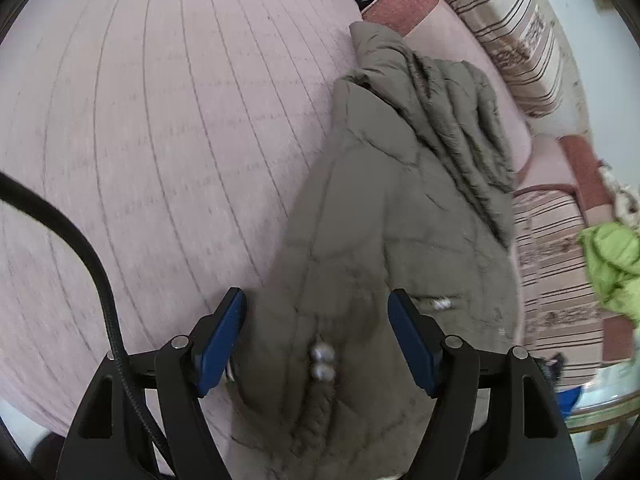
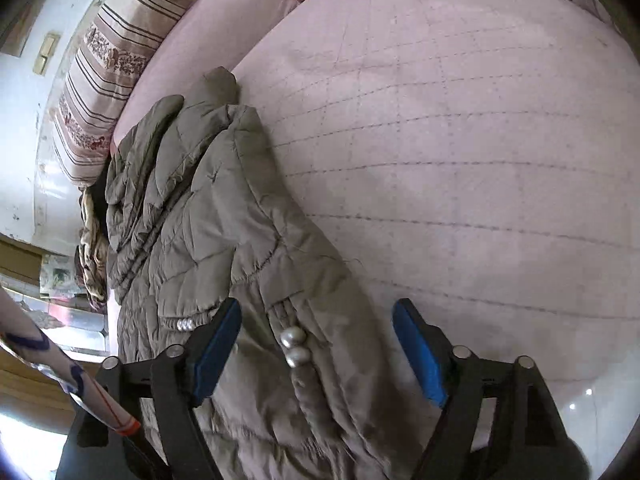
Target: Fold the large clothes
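Note:
An olive-grey quilted jacket (image 1: pixel 400 200) lies lengthwise on the pink quilted bedspread (image 1: pixel 160 120), with a sleeve bunched along its far side. Two pearl beads (image 1: pixel 324 362) sit on a braided trim near its close end. My left gripper (image 1: pixel 316 296) hovers over that end, its blue pads wide apart and the fabric lying between them untouched. In the right wrist view the same jacket (image 2: pixel 208 220) runs away to the upper left across the bedspread (image 2: pixel 460 160). My right gripper (image 2: pixel 318 304) also straddles the beaded trim (image 2: pixel 296 346), open, with no pad pressing on cloth.
Striped pillows (image 1: pixel 516 40) (image 2: pixel 108 60) line the bed's edge beyond the jacket. A bright green garment (image 1: pixel 612 264) lies at the right. A black cable (image 1: pixel 100 288) crosses my left gripper's side. A white tube with blue marks (image 2: pixel 60 372) sits at the lower left.

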`<state>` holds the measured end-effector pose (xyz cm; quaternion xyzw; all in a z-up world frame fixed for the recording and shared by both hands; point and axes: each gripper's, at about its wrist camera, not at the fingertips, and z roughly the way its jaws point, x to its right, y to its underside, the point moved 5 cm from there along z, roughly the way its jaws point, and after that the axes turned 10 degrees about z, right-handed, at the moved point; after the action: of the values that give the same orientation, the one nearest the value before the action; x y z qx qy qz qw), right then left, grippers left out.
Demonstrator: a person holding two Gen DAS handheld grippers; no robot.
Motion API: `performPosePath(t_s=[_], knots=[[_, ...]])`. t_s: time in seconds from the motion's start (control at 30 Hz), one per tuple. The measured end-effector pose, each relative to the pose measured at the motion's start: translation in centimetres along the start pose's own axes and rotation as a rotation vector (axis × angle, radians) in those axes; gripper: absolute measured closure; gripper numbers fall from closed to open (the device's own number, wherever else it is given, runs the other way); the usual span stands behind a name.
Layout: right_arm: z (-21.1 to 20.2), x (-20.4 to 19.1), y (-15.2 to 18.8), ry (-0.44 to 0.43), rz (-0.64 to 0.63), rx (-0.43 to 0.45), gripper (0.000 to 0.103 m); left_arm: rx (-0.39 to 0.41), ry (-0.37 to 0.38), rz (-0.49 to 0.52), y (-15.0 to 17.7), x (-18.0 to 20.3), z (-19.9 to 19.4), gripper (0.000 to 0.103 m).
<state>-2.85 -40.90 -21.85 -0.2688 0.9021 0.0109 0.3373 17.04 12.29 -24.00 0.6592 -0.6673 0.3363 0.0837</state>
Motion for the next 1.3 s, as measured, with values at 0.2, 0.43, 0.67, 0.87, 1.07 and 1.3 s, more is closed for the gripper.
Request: performPosePath(t_s=[0.2,0.43,0.67,0.87,1.07,1.3], knots=[[0.8,-1.3,1.8,-0.070,-0.061,-0.092,0.012,-0.022,0.141,-0.032,3.8,1.3,-0.4,0.032],[0.6,-1.0,6.3,-0.145,-0.045,-0.223,0.013,-0.016,0.253,-0.064,6.2,2.1,0.2,0.032],[1.7,-1.7,11.0,-0.214,-0.026,-0.287,0.028,-0.004,0.293,-0.105,5.8,2.0,0.7,0.027],[2.3,-3.0,11.8,-0.150,-0.061,-0.201,0.047,-0.013,0.168,-0.063,6.3,3.2,0.7,0.027],[2.2,-4.1,11.8,-0.089,-0.092,-0.159,0.077,-0.088,-0.245,0.176,6.9,7.1,1.5,0.070],[-4.1,-8.5,11.4,-0.162,-0.208,-0.049,0.084,0.037,-0.189,0.175,5.1,10.4,-4.9,0.086]])
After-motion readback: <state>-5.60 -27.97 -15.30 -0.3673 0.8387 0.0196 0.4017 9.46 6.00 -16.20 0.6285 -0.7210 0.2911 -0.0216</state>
